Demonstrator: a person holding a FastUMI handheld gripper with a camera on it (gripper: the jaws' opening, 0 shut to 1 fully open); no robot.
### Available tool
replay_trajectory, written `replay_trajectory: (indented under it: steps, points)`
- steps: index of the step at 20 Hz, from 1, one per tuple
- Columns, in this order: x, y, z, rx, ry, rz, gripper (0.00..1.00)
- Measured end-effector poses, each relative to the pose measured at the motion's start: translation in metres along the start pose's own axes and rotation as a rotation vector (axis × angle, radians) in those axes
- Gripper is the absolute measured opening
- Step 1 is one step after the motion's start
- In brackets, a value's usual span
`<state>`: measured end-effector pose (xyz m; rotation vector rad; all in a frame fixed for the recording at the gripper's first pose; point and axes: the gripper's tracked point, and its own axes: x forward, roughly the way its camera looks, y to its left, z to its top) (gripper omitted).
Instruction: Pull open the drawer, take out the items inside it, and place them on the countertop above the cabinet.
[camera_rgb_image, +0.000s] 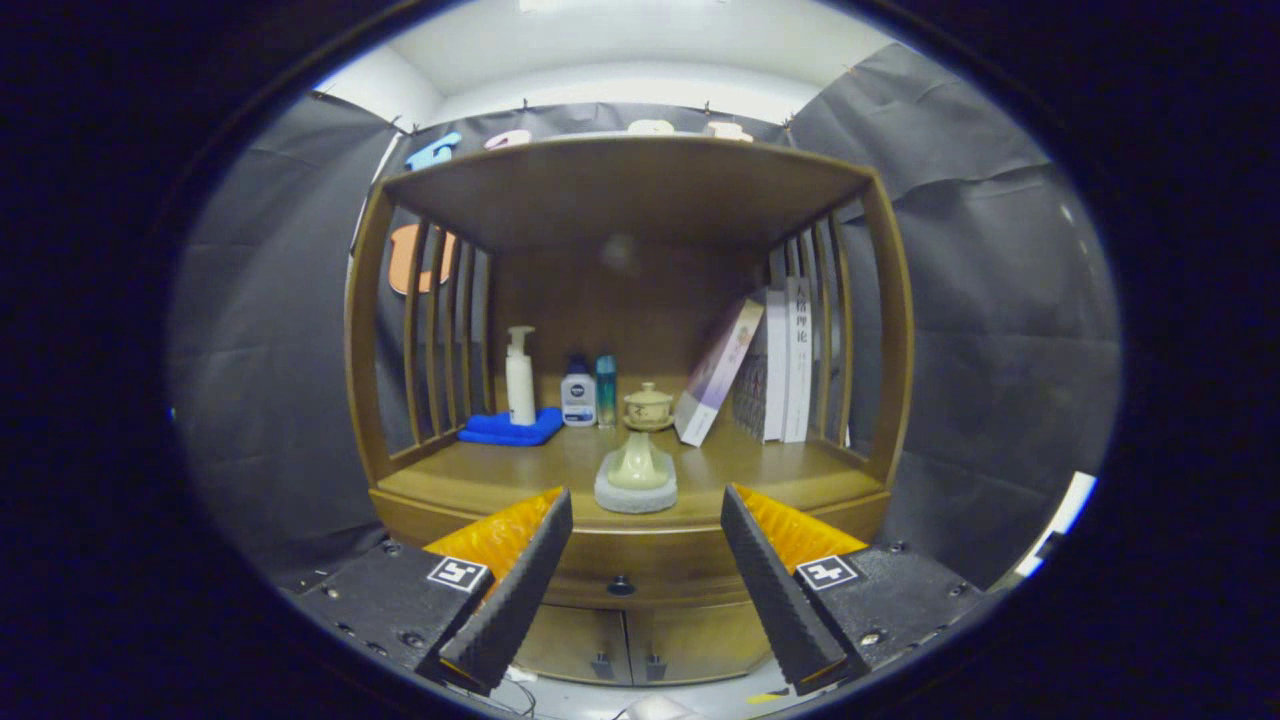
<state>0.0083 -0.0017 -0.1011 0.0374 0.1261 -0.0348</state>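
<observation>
The gripper (645, 510) hangs with its two ribbed black fingers (515, 590) spread wide and empty, facing a glossy wooden cabinet (630, 330) with slatted sides. Between them, ahead, sits the closed drawer (640, 580) with one small dark knob (621, 585). On the countertop (480, 480): three bottles (519, 375), one folded blue cloth (510, 428), two pale ceramic pieces (640, 465) and leaning books (785, 360).
</observation>
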Motion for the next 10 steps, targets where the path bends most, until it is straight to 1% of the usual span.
replay_trajectory:
  steps: [4,7,10]
  points:
    - [-0.040,-0.011,0.033,0.011,-0.031,0.003,0.97]
    - [-0.066,-0.009,0.047,0.001,-0.052,0.035,0.97]
    - [-0.088,-0.010,0.061,-0.038,-0.092,0.039,0.97]
